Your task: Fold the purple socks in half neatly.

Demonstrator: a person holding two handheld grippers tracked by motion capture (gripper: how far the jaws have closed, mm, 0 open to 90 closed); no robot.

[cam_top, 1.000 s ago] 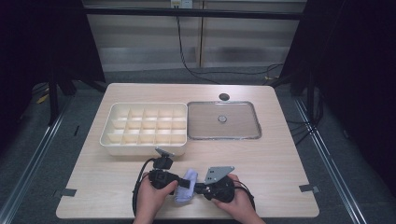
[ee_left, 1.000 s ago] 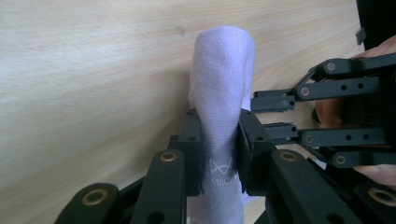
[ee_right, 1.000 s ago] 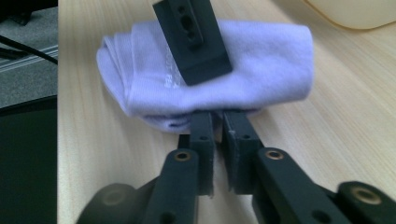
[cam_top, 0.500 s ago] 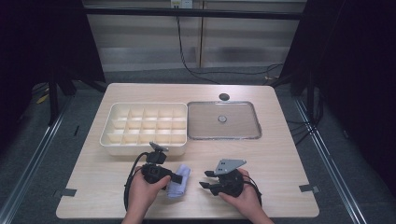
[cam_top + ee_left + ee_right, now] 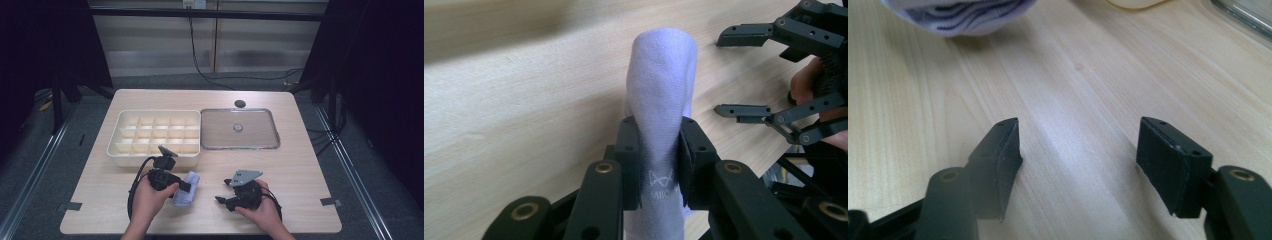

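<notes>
At table's front edge, left gripper [image 5: 659, 165] pinching pale rolled sock [image 5: 186, 188]. My right gripper [image 5: 226, 191], at sock's 3 o'clock, jaws just opened, spread, nothing between. I judge handover done; next, carry sock toward divided tray [image 5: 156, 158] at 12 o'clock.

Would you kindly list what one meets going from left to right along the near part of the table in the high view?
Left claw → pale sock clamped in it → right claw, open.
</notes>
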